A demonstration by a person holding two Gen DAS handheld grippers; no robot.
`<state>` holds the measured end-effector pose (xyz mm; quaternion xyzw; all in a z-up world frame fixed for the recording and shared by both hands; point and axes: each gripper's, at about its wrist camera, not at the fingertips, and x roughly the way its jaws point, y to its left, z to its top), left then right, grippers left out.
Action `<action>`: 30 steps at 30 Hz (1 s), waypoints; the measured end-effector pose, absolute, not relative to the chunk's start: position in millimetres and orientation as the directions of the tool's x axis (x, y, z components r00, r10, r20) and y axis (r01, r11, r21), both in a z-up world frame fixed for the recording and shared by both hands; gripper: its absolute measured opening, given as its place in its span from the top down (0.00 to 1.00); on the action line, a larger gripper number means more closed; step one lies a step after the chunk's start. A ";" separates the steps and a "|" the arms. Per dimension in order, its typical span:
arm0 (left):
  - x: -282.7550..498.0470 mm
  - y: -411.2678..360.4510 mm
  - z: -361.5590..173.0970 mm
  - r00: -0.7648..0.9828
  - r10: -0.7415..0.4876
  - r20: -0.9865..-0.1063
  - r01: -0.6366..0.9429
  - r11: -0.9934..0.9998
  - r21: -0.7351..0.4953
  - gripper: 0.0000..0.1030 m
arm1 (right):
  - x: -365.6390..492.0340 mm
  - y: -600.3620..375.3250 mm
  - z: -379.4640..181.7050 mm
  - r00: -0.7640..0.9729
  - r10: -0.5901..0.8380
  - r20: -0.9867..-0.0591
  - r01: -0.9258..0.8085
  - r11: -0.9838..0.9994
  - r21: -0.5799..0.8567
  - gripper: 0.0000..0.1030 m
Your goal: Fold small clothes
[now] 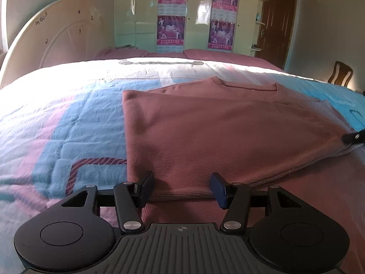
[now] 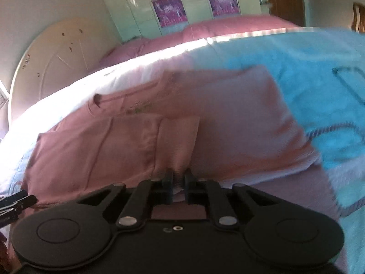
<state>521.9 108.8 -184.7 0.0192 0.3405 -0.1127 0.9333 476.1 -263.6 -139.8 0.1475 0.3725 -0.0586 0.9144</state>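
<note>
Dusty-pink knit cloth fills the lower middle of both views: a small shirt (image 1: pixel 205 125) lies flat on the bed, its ribbed weave plain up close and its round neckline toward the top of the frame. In the left wrist view one side is folded over the body, leaving a straight left edge and a long diagonal edge running to the lower right. The left gripper (image 1: pixel 182 188) sits at the bottom centre with its jaws half apart, the shirt's near hem lying between them but not pinched. In the blurred right wrist view the right gripper (image 2: pixel 178 182) has its jaws nearly together on a raised fold of the shirt (image 2: pixel 159 137), seemingly clamping it. Around the garment spreads a blue, pink and white blanket (image 1: pixel 57 118). Beyond, a cream headboard (image 1: pixel 57 36) stands at upper left and a pale wardrobe (image 1: pixel 196 11) with purple posters at top centre.
</note>
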 end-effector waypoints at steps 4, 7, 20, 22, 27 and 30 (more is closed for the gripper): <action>522.9 106.5 -182.9 0.745 -0.185 -0.641 0.223 0.975 -0.021 0.47 | 470.8 -262.0 -143.9 0.679 -0.037 -0.733 0.209 0.967 0.145 0.92; 515.9 93.5 -172.8 0.774 -0.158 -0.613 0.240 0.969 0.053 0.47 | 469.3 -253.9 -130.5 0.711 -0.142 -0.689 0.244 0.968 0.053 0.75; 511.8 77.5 -164.5 0.758 -0.077 -0.648 0.164 0.984 0.075 0.33 | 471.1 -232.7 -121.1 0.743 -0.071 -0.665 0.097 0.995 0.003 0.72; 501.5 73.2 -159.7 0.764 -0.068 -0.641 0.156 0.984 0.082 0.29 | 461.6 -236.3 -117.4 0.740 -0.052 -0.670 0.083 0.996 0.015 0.71; 479.6 63.3 -154.6 0.772 -0.062 -0.633 0.158 0.983 0.096 0.25 | 440.3 -239.2 -112.6 0.748 -0.043 -0.662 0.072 0.997 0.017 0.71; 472.2 59.6 -153.7 0.776 -0.061 -0.628 0.158 0.982 0.100 0.25 | 436.0 -240.6 -110.8 0.754 -0.038 -0.655 0.067 0.998 0.019 0.71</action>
